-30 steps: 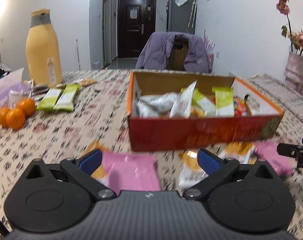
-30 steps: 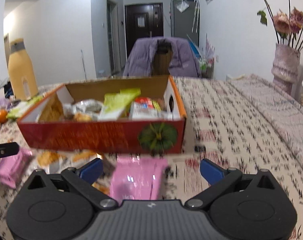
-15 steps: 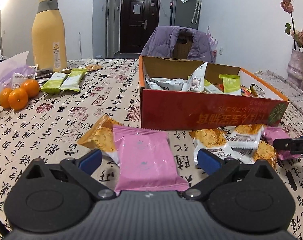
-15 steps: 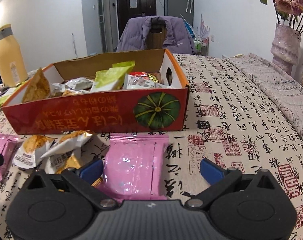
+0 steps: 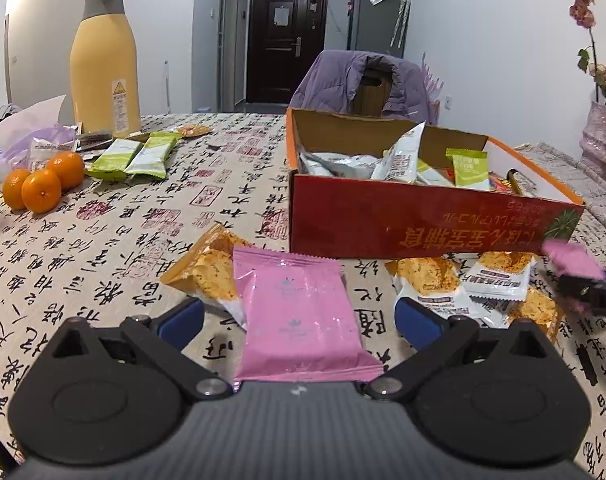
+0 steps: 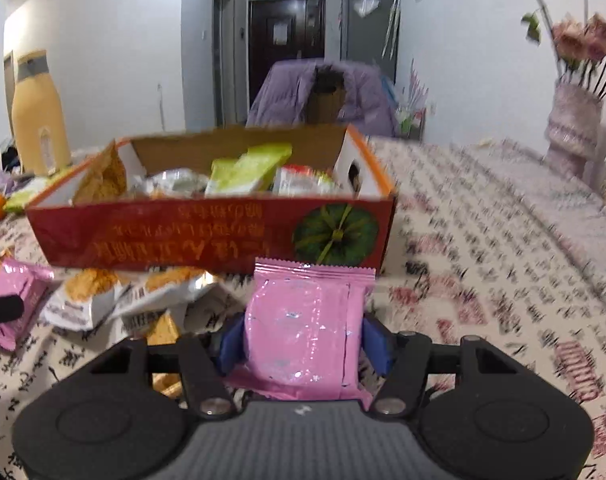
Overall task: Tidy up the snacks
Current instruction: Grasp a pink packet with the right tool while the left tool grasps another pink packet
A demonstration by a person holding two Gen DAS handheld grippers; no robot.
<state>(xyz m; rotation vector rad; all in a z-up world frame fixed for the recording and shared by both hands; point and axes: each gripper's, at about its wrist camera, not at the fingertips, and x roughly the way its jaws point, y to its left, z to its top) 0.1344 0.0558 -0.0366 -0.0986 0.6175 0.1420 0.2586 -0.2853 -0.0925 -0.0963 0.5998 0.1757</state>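
The right gripper [image 6: 305,346] is closing, its fingers [image 6: 231,344] pinching a pink packet [image 6: 307,320] before the box [image 6: 207,240]. Only the left view shows the left gripper [image 5: 299,320] spread around another packet [image 5: 299,312] lying on the bench [image 5: 103,248].

Before the snack box [image 5: 403,224] lie loose packets [image 5: 431,288]; 3 oranges [image 5: 43,182] sit far left of it, a thermos [image 5: 103,64] behind them.

Three oranges [image 5: 43,184], two green packets [image 5: 133,158] on the cloth, two pink packets [image 5: 303,316], one box [image 5: 423,224].
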